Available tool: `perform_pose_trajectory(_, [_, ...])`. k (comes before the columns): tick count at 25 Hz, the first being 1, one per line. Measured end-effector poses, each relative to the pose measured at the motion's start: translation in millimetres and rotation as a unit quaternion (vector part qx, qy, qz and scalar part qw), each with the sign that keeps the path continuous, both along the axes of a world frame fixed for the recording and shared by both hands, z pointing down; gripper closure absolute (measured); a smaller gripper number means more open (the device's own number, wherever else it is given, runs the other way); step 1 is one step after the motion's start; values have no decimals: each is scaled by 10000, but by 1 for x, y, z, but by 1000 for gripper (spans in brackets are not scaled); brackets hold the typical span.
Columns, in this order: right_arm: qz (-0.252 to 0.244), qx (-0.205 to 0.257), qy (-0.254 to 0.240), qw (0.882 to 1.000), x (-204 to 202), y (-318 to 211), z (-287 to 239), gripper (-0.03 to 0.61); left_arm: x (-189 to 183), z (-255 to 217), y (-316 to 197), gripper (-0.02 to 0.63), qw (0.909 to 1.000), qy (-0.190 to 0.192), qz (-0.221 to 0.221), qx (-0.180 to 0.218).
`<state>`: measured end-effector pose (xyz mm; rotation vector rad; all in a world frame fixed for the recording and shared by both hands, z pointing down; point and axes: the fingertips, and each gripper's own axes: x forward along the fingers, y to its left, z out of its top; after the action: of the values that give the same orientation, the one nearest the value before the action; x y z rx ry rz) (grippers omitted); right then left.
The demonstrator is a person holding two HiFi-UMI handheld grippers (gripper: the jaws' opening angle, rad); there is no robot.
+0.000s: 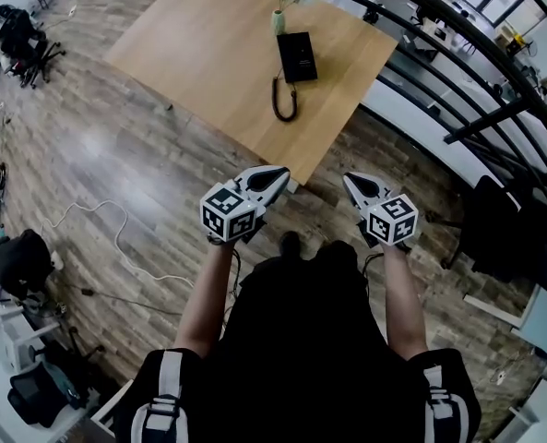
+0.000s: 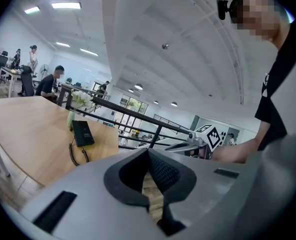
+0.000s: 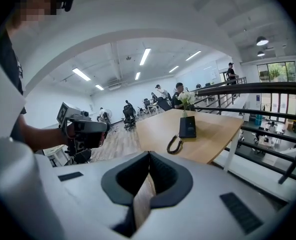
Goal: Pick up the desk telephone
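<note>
Black phone (image 1: 296, 56) sits well off on table (image 1: 190, 53); left gripper (image 1: 275, 181), right gripper (image 1: 354, 185) clamped empty. Close in, open first.

Black desk telephone (image 1: 296, 56), tan wood-grain counter (image 1: 208, 53), grey left tool (image 1: 282, 173), grey right tool (image 1: 349, 181), black-and-white square-patterned cubes (image 1: 229, 213), brown plank floor (image 1: 116, 155).

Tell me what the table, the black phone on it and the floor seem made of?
Table: probably wood or laminate, matte; even light-brown top. Desk telephone: likely plastic, plain black, smooth casing. Floor: wood-look planks, maybe vinyl or laminate; plank seams show and a pale patch reflects light.
</note>
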<state>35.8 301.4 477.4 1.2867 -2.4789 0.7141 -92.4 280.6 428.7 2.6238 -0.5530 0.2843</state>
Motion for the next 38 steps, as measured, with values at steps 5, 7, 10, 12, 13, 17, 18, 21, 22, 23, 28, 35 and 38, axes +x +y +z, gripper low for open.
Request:
perform_pose_trajectory(5, [-42,-3,-24,10000,-8,-13,-2,555,-15,2,-10,592,9999,-31,-132,-72])
perform_pose_trajectory(7, [-98,20,-20,9999,-9,-19,-4,555,-17,0,-16,592,9998,-29,-206,-57])
perform_pose_trajectory(10, [-190,31,-8,9998,-4,-28,-4,555,-11,-4,-23,592,9997,-36,-259,15])
perform_pose_trajectory(12, [-261,20,7,9997,-1,-36,-4,555,-7,-6,-29,592,9995,-47,-313,52])
perform_pose_trajectory(13, [-288,20,24,9996,1,-40,-4,555,-6,-7,-33,592,9994,-43,-346,58])
perform_pose_trajectory(17, [-341,57,28,9994,11,-58,-6,555,1,-8,-45,592,9991,-56,-424,72])
perform_pose_trajectory(18, [-356,59,26,9993,15,-64,-7,555,3,-8,-49,592,9989,-70,-452,79])
perform_pose_trajectory(21, [-426,51,55,9991,26,-80,-9,555,13,-12,-64,592,9984,-70,-550,84])
perform_pose_trajectory(22, [-467,46,59,9989,30,-84,-10,555,16,-13,-69,592,9982,-70,-589,85])
perform_pose_trajectory(23, [-506,39,64,9987,33,-89,-11,555,20,-14,-74,592,9980,-69,-624,83])
perform_pose_trajectory(28, [-585,19,97,9982,62,-112,-8,555,48,-14,-94,592,9972,-80,-740,117])
perform_pose_trajectory(35, [-835,-35,135,9964,101,-149,-12,555,69,-19,-120,592,9923,-64,-1238,80])
perform_pose_trajectory(38, [-1045,-28,122,9944,107,-161,-13,555,74,-18,-126,592,9884,-66,-1516,51])
